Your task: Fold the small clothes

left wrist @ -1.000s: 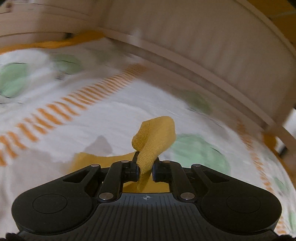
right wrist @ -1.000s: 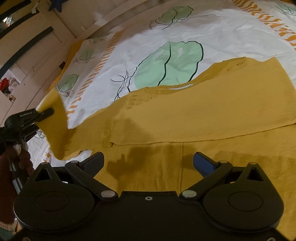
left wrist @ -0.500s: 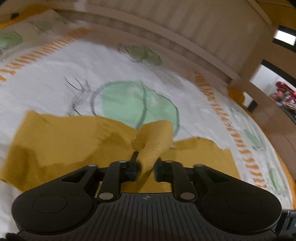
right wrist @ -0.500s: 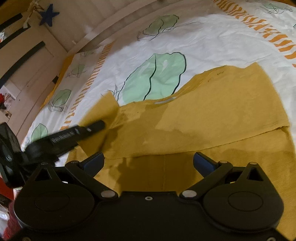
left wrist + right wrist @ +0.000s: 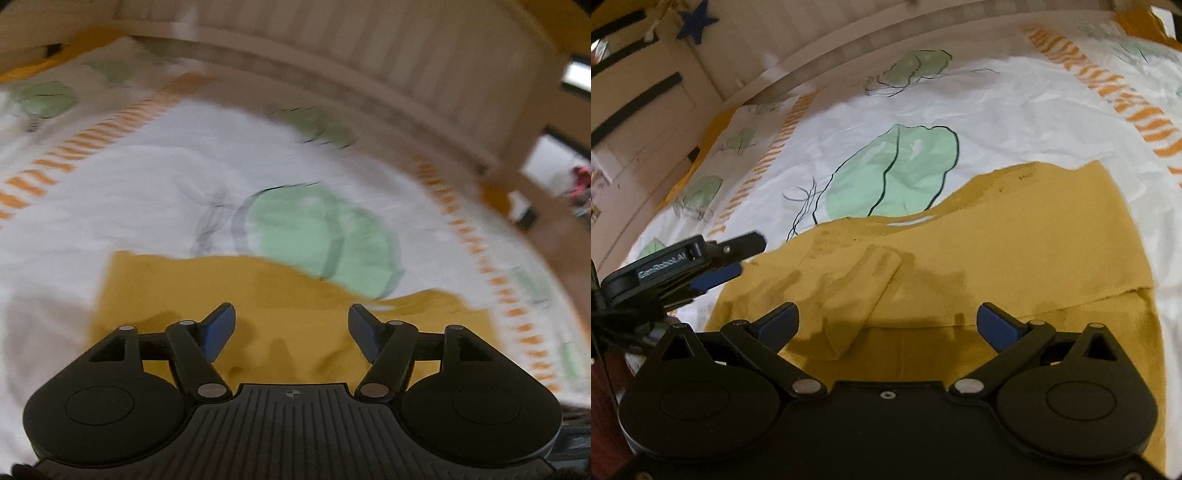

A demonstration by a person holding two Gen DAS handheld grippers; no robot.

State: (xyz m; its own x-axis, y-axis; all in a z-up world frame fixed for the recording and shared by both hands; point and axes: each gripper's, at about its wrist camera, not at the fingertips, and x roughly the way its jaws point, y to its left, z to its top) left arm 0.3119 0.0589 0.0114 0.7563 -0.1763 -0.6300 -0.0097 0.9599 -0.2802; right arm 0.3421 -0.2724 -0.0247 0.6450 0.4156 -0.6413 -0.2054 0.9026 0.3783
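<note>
A mustard-yellow knit garment (image 5: 1015,251) lies flat on the bed, partly folded. One sleeve (image 5: 860,295) lies folded across its body. It also shows in the blurred left wrist view (image 5: 280,306). My left gripper (image 5: 291,325) is open and empty, just above the garment; it also shows in the right wrist view (image 5: 713,262) at the garment's left edge. My right gripper (image 5: 886,325) is open and empty, low over the near part of the garment.
The bed sheet (image 5: 997,110) is white with green leaf prints and orange stripes. A pale slatted bed rail (image 5: 388,55) curves along the far side. A cupboard door with dark handles (image 5: 635,99) and a blue star (image 5: 694,22) stand at the far left.
My left gripper has opened and let go of the sleeve, which now lies folded over the garment's body. The left gripper has drawn back to the garment's left edge.
</note>
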